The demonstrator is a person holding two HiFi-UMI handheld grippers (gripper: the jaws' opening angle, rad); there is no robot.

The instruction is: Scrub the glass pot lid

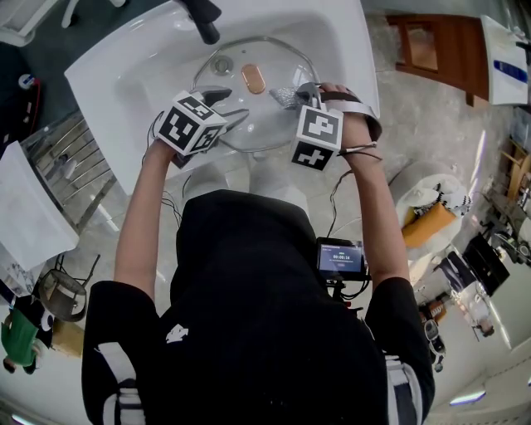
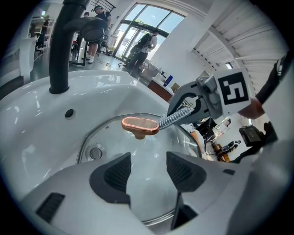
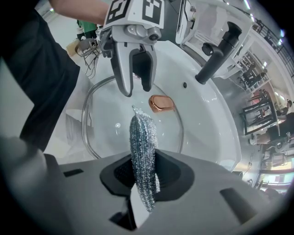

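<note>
A white washbasin [image 1: 99, 75] with a black tap [image 1: 203, 21] stands on a floor [image 1: 431, 133] of pale grey marbled tiles. A brown wooden cabinet [image 1: 436, 50] sits beyond the basin's right side, and a chrome rail rack [image 1: 79, 170] stands just beside its left. In the left gripper view tall windows [image 2: 151, 20] let in bright daylight, and people [image 2: 149, 41] stand before them. White ribbed panelling [image 2: 257, 46] rises at the right of that view.
</note>
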